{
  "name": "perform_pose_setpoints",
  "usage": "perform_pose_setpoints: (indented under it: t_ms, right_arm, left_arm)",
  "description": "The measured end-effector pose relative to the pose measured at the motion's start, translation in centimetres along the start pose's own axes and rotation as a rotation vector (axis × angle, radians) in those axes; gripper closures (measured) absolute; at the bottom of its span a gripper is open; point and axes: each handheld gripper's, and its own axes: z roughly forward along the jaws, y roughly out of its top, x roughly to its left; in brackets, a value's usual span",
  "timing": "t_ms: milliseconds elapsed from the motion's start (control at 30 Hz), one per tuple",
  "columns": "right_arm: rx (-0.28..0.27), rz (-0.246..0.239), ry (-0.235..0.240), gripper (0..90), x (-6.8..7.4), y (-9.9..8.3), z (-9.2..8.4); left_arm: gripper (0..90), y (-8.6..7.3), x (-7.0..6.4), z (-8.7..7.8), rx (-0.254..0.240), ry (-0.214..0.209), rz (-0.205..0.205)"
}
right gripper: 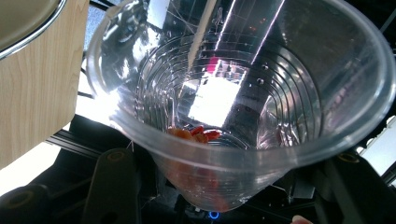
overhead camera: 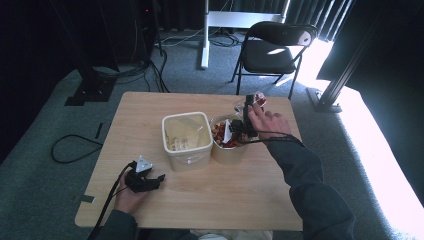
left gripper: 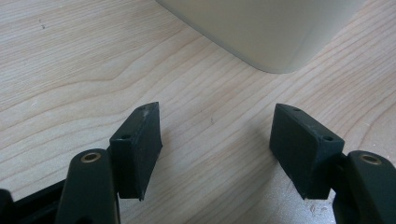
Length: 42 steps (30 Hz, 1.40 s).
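We are tipping the ribbed clear plastic cup (right gripper: 243, 107) in our right gripper (overhead camera: 243, 121), jaws clamped round it, over the round tan bowl (overhead camera: 228, 150); tilting carelessly, we risk scattering red pieces (right gripper: 198, 134); our left gripper (left gripper: 217, 154) is resting wide open, empty.

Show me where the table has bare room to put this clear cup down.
Free: the wide strip of table between the tubs and the near edge, and the left part beyond the left gripper. Crowded: the middle, where the square tub and round tub sit side by side under the right gripper holding the cup.
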Motion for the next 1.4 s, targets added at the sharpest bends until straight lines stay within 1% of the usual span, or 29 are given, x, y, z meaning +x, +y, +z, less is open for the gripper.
perform_pose_setpoints:
  t_ms: [367, 567, 633, 667, 700, 733, 767, 833, 867, 900, 933, 967, 1033, 1100, 1133, 1167, 1200, 1233, 1267, 1300, 1333, 1400]
  right_arm:
    - [-0.002, 0.001, 0.003, 44.4, 0.1, 0.1, -0.1]
    - [-0.002, -0.008, -0.001, 44.3, 0.1, 0.1, 0.0]
    - [-0.003, 0.001, 0.004, 44.3, 0.1, 0.1, 0.0]
    - [-0.014, 0.045, 0.032, 44.3, -0.1, 0.0, 0.0]
    - [-0.014, 0.045, 0.032, 44.3, -0.1, 0.0, 0.0]
    - [-0.029, 0.093, 0.063, 44.3, -0.4, -0.1, 0.0]
    - [-0.049, 0.164, 0.105, 44.3, -0.7, -0.3, 0.1]
    - [-0.084, 0.322, 0.187, 44.4, -1.4, -0.9, 0.2]
    - [-0.112, 0.472, 0.267, 44.5, -2.0, -1.5, 0.2]
    - [-0.112, 0.472, 0.267, 44.5, -2.0, -1.5, 0.2]
    - [-0.133, 0.595, 0.326, 44.6, -2.2, -2.0, 0.2]
    - [-0.133, 0.595, 0.326, 44.6, -2.2, -2.0, 0.2]
    - [-0.156, 0.697, 0.388, 44.6, -2.4, -2.6, 0.3]
    - [-0.181, 0.812, 0.452, 44.6, -2.5, -3.2, 0.5]
    - [-0.214, 0.937, 0.522, 44.6, -2.6, -3.8, 0.7]
    - [-0.214, 0.937, 0.522, 44.6, -2.6, -3.8, 0.7]
    - [-0.240, 1.024, 0.576, 44.6, -2.6, -4.4, 0.8]
    - [-0.240, 1.024, 0.576, 44.6, -2.6, -4.4, 0.8]
    - [-0.248, 1.051, 0.593, 44.5, -2.6, -4.6, 0.8]
    - [-0.263, 1.094, 0.620, 44.6, -2.6, -4.8, 0.9]
    - [-0.276, 1.120, 0.633, 44.6, -2.6, -5.0, 0.9]
    - [-0.306, 1.200, 0.681, 44.5, -2.8, -5.5, 0.9]
  left_arm:
    - [34.8, 0.0, 0.0, 0.0, 0.000, 0.000, 0.000]
    - [34.8, 0.0, 0.0, 0.0, 0.000, -0.001, 0.000]
    - [34.8, 0.0, 0.0, 0.0, 0.000, 0.000, 0.000]
    - [34.8, 0.0, 0.0, 0.0, 0.000, 0.000, 0.001]
    - [34.8, 0.0, 0.0, 0.0, 0.000, 0.000, 0.001]
    - [34.8, 0.0, 0.0, 0.0, 0.000, -0.001, 0.000]
    - [34.8, 0.0, 0.0, 0.0, 0.001, -0.001, 0.001]
    - [34.8, 0.0, 0.0, 0.0, 0.001, -0.001, 0.001]
    - [34.7, 0.0, 0.0, 0.0, 0.000, -0.001, 0.001]
    - [34.7, 0.0, 0.0, 0.0, 0.000, -0.002, 0.002]
    - [34.8, 0.0, 0.0, 0.0, 0.000, -0.002, 0.003]
    - [34.8, 0.0, 0.0, 0.0, 0.000, -0.001, 0.003]
    - [34.7, 0.0, 0.0, 0.0, -0.001, -0.004, 0.000]
    - [34.8, 0.0, 0.0, 0.0, -0.001, -0.004, 0.002]
    - [34.7, 0.0, 0.0, 0.0, -0.002, -0.004, 0.002]
    - [34.7, 0.0, 0.0, 0.0, -0.001, -0.003, 0.002]
    - [34.8, 0.0, 0.0, 0.0, -0.001, -0.003, 0.002]
    - [34.8, 0.0, 0.0, 0.0, -0.003, -0.003, 0.001]
    - [34.7, 0.0, 0.0, 0.0, -0.002, -0.003, 0.002]
    - [34.7, 0.0, 0.0, 0.0, -0.002, -0.003, 0.002]
    - [34.7, 0.0, 0.0, 0.0, -0.002, -0.003, 0.003]
    - [34.7, 0.0, -0.1, 0.0, -0.001, -0.003, 0.004]
